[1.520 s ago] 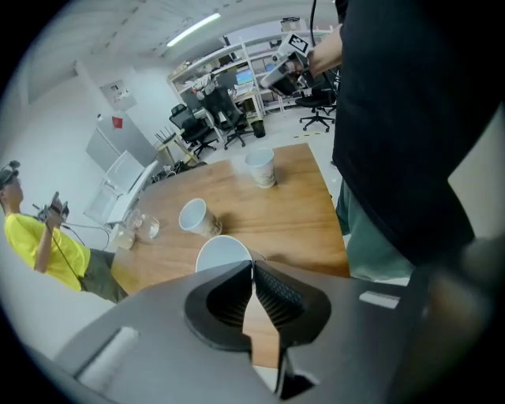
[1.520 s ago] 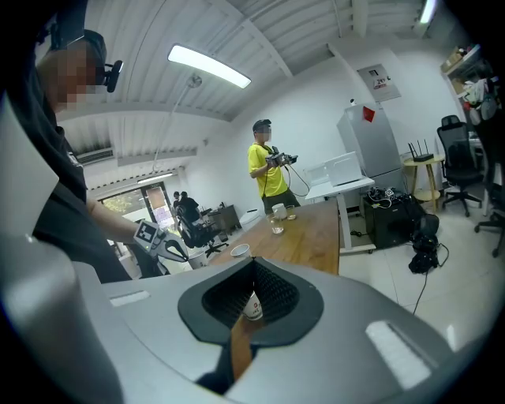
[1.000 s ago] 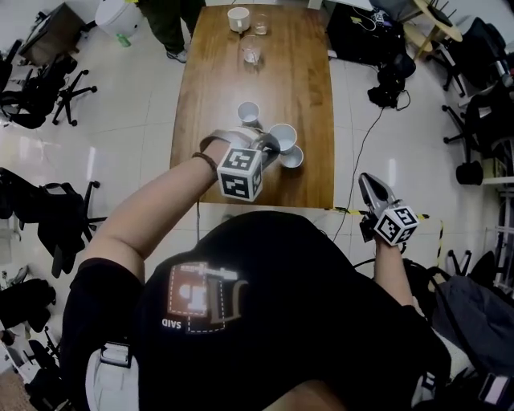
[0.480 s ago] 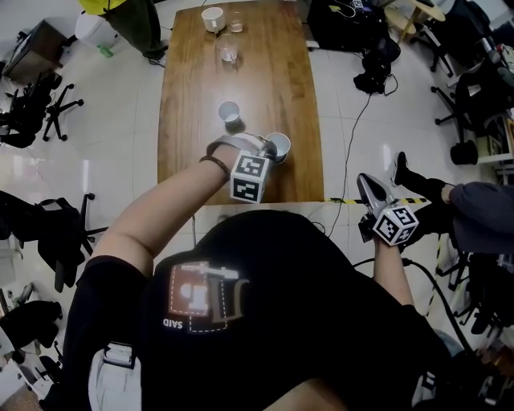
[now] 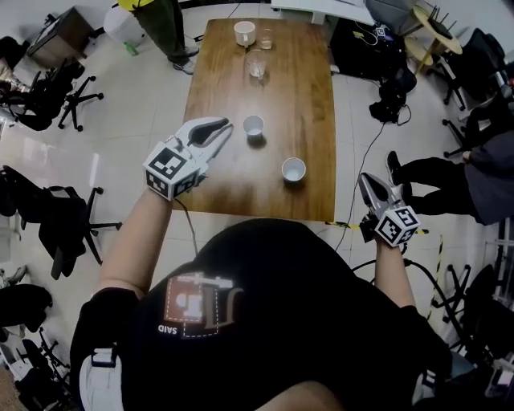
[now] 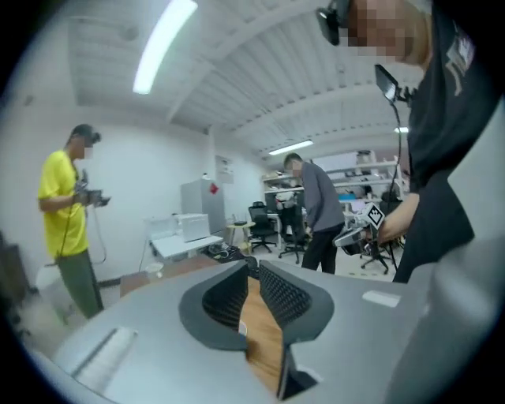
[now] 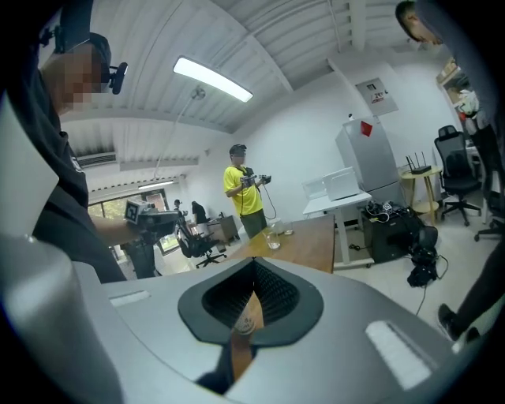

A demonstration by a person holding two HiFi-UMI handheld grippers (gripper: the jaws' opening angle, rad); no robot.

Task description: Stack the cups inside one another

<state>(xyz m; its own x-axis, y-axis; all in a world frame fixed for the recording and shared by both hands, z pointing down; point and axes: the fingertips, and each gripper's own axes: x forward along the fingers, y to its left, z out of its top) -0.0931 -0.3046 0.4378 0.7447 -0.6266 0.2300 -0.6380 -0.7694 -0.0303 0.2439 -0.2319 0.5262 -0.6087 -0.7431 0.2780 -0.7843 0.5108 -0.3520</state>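
On the wooden table [image 5: 305, 96] a white cup [image 5: 253, 124] stands alone near the middle. A second white cup [image 5: 293, 169] stands toward the front right; whether another is nested in it I cannot tell. My left gripper [image 5: 223, 127] hangs above the table's left edge, apart from both cups. Its jaws are opening with nothing between them [image 6: 251, 272]; only table wood shows in the gap. My right gripper [image 5: 365, 181] hovers off the front right corner, jaw tips together [image 7: 252, 264], holding nothing. Below its tips a white cup [image 7: 247, 319] shows.
A white mug [image 5: 243, 32] and two clear glasses [image 5: 256, 64] stand at the table's far end. A person in yellow [image 5: 161, 20] stands by the far left corner, another person [image 5: 450, 172] to the right. Office chairs [image 5: 48, 88] and cables surround the table.
My left gripper was down at the cups near the table's front; it let go and swung up and to the left. Three separate cups became two. My right gripper hardly moved.
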